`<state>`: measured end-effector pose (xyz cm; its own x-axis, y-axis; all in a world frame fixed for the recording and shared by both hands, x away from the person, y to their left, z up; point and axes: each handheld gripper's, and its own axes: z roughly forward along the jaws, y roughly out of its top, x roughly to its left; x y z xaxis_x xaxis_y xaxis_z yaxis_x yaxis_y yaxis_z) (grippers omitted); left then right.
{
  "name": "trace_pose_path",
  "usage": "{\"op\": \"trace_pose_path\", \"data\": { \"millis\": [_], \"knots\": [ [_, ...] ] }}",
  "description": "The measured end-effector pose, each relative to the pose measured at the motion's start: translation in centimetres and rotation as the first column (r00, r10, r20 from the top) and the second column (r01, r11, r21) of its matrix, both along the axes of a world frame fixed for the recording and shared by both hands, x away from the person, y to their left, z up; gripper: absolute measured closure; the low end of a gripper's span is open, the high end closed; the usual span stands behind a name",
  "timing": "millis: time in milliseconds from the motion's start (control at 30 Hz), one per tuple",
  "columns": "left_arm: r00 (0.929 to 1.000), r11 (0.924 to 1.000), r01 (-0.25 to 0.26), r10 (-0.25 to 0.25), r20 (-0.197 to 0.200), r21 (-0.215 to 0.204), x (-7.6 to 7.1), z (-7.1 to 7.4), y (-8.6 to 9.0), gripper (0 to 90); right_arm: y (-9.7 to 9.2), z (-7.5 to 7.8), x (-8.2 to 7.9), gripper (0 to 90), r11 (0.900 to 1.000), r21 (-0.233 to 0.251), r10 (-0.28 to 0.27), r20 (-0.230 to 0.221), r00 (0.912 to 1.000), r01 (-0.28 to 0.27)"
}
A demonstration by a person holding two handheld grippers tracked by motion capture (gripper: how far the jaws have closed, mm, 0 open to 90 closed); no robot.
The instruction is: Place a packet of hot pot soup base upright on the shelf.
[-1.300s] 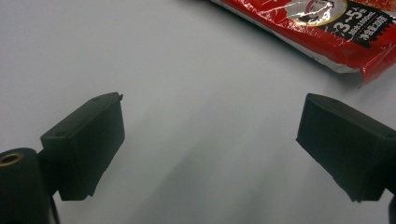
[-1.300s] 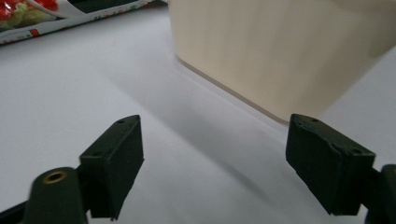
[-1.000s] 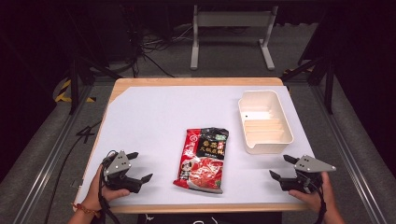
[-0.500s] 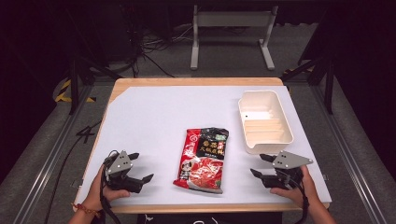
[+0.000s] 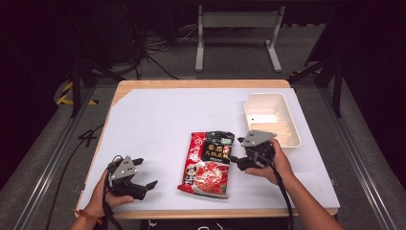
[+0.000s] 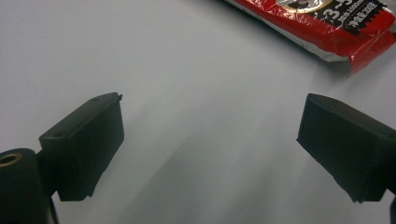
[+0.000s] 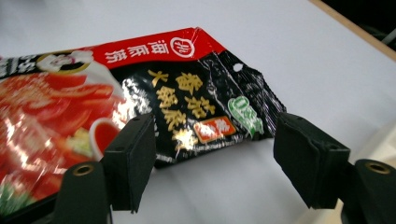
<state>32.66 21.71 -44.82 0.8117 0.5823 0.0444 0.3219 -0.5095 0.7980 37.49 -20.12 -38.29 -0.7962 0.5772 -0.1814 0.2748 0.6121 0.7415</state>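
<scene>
A red and black food packet lies flat near the middle of the white table top. My right gripper is at the packet's right edge, pointing left, and its jaws have just been opening. In the right gripper view the packet's black end lies just ahead of and between the open jaws, with neither pad pressing on it. My left gripper rests near the front left, open over bare table, and the packet's red corner sits farther off.
A white rectangular tray stands at the back right, just behind my right hand. The table's wooden edge runs along the far side. Dark floor, cables and a metal stand surround the table.
My right gripper has travelled left and slightly up from the table's front right corner to the packet's right edge. The left gripper and the packet have stayed where they were.
</scene>
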Motion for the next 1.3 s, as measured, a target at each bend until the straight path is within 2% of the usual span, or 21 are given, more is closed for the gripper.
{"op": "trace_pose_path", "data": {
  "millis": [100, 133, 167, 200, 233, 267, 300, 400, 433, 500, 533, 600, 667, 733, 800, 833, 933, 1033, 1133, 1200, 1300],
  "knots": [
    [1.0, 1.0, 0.001, -0.001, -0.002, 0.0, -0.1, 0.0, 0.1, 8.0, 1.2, -0.2, 1.4, 27.5, 0.9996, -0.028, 0.006, -0.013, 0.9999, -0.007],
    [1.0, 1.0, 0.005, -0.005, -0.001, 0.001, -0.1, 0.0, 0.1, 8.0, 1.6, -0.3, 1.7, 27.6, 0.9992, -0.039, 0.001, -0.001, 1.0, -0.001],
    [1.0, 1.0, 0.004, -0.004, -0.002, -0.001, -0.1, 0.0, 0.1, 8.0, 2.0, -0.5, 2.3, 27.6, 0.9995, -0.03, 0.0, -0.011, 0.9999, -0.001],
    [1.0, 1.0, 0.006, -0.006, -0.002, -0.001, -0.1, 0.0, 0.1, 8.0, 2.3, -0.6, 2.8, 26.8, 0.9991, -0.042, -0.007, -0.031, 0.9995, 0.006],
    [1.0, 1.0, 0.007, -0.007, -0.002, -0.001, -0.2, 0.0, 0.0, 8.0, 2.7, -0.9, 3.4, 26.3, 0.998, -0.061, -0.017, -0.025, 0.9995, 0.016],
    [1.0, 1.0, 0.009, -0.009, -0.003, 0.002, -0.2, 0.0, 0.0, 8.0, 2.8, -1.0, 3.7, 26.4, 0.9981, -0.057, -0.024, -0.033, 0.9991, 0.023],
    [0.9999, 0.9999, 0.011, -0.011, -0.004, 0.003, -0.2, 0.0, 0.0, 8.0, 2.9, -1.2, 4.2, 26.4, 0.998, -0.058, -0.028, -0.06, 0.9978, 0.025],
    [0.9999, 0.9999, 0.016, -0.016, -0.005, 0.005, -0.1, 0.0, -0.1, 8.0, 3.6, -1.7, 5.2, 25.7, 0.9944, -0.093, -0.056, -0.07, 0.996, 0.049],
    [0.9998, 0.9999, 0.016, -0.016, -0.008, 0.004, -0.1, 0.0, -0.1, 7.9, 3.9, -1.8, 5.4, 25.2, 0.9945, -0.089, -0.064, -0.093, 0.9937, 0.055],
    [0.9998, 0.9998, 0.018, -0.018, -0.008, 0.005, -0.1, 0.0, -0.1, 8.0, 4.5, -2.0, 5.4, 24.9, 0.9918, -0.096, -0.092, -0.083, 0.9922, 0.084],
    [0.9998, 0.9998, 0.018, -0.018, -0.008, 0.006, -0.1, 0.0, -0.2, 8.0, 4.8, -2.2, 5.6, 24.6, 0.9925, -0.096, -0.084, -0.097, 0.9917, 0.075],
    [0.9998, 0.9998, 0.02, -0.02, -0.008, 0.005, -0.1, 0.0, -0.2, 7.9, 5.3, -2.5, 5.9, 24.0, 0.9904, -0.099, -0.106, -0.095, 0.9897, 0.097],
    [0.9998, 0.9998, 0.02, -0.02, -0.008, 0.004, -0.2, 0.0, -0.1, 8.0, 5.7, -2.9, 6.4, 21.8, 0.9902, -0.1, -0.11, -0.122, 0.9865, 0.098],
    [0.9998, 0.9998, 0.019, -0.019, -0.009, 0.007, -0.1, -0.1, -0.2, 7.9, 6.0, -3.2, 6.9, 21.3, 0.9848, -0.11, -0.147, -0.113, 0.9827, 0.134],
    [0.9997, 0.9997, 0.018, -0.018, -0.013, 0.014, -0.1, -0.1, -0.2, 8.0, 6.1, -3.3, 7.0, 19.1, 0.9848, -0.105, -0.151, -0.116, 0.9817, 0.139],
    [0.9997, 0.9996, 0.019, -0.018, -0.016, 0.019, -0.1, -0.2, -0.3, 8.0, 6.5, -3.6, 7.6, 16.4, 0.9833, -0.104, -0.164, -0.152, 0.9747, 0.149],
    [0.9996, 0.9995, 0.021, -0.021, -0.017, 0.022, -0.1, -0.2, -0.3, 8.1, 6.6, -3.8, 8.1, 15.2, 0.9843, -0.094, -0.164, -0.177, 0.9703, 0.15],
    [0.9996, 0.9995, 0.022, -0.022, -0.017, 0.021, -0.1, -0.2, -0.4, 8.1, 6.7, -4.4, 8.8, 14.1, 0.9869, -0.074, -0.157, -0.239, 0.9582, 0.143],
    [0.9997, 0.9994, 0.017, -0.016, -0.02, 0.031, -0.1, -0.3, -0.4, 8.1, 6.2, -4.6, 9.2, 21.9, 0.9906, -0.033, -0.137, -0.314, 0.9394, 0.133],
    [0.9995, 0.9992, 0.02, -0.019, -0.023, 0.034, 0.0, -0.3, -0.5, 8.0, 6.4, -4.5, 9.0, 25.9, 0.991, -0.048, -0.134, -0.307, 0.9422, 0.125],
    [0.9995, 0.999, 0.022, -0.022, -0.022, 0.039, 0.0, -0.3, -0.6, 8.1, 6.6, -4.1, 8.8, 42.0, 0.9924, -0.057, -0.121, -0.307, 0.944, 0.109]
  ]
}}
